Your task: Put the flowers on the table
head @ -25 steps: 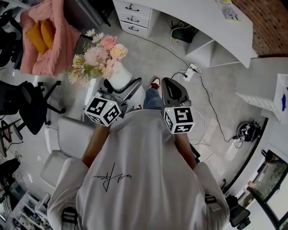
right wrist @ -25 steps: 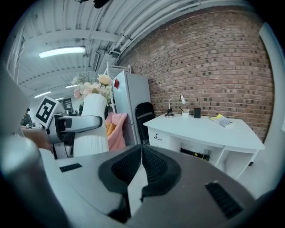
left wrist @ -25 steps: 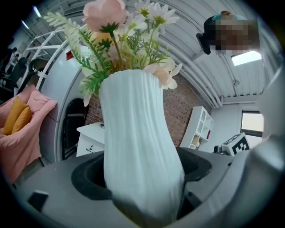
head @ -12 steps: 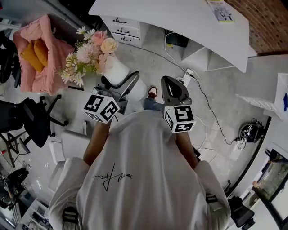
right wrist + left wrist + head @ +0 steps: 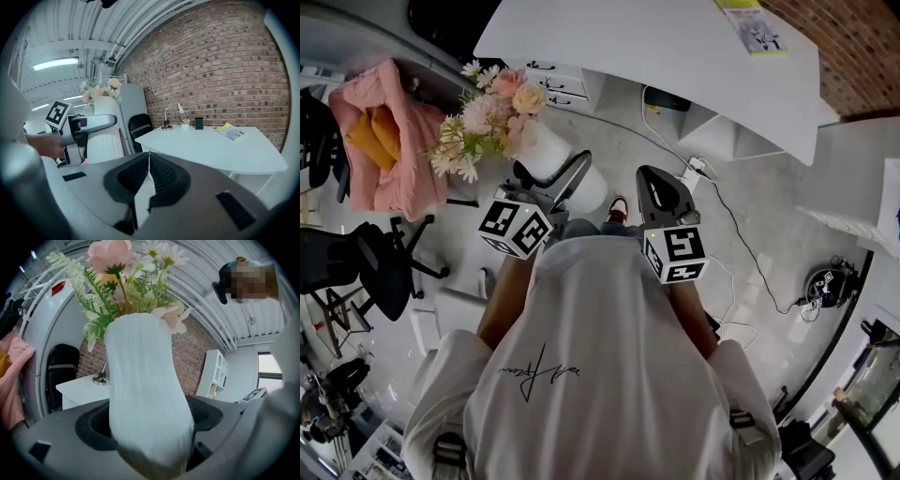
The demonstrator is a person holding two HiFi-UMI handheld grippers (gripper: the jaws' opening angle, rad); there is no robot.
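- Left tongs [image 5: 151,425] clamp the white vase [image 5: 140,371] of flowers [image 5: 492,112].
- Right tongs [image 5: 149,158], pressed together and empty, face the white worktop [image 5: 220,150].

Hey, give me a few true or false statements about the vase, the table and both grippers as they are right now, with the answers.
1. The left gripper grips the vase. True.
2. The vase stands on the table. False: it is held in the air, not yet at the table.
3. The right gripper holds a flower. False: its jaws are together with nothing between them.
4. A yellow booklet lies on the table. True.
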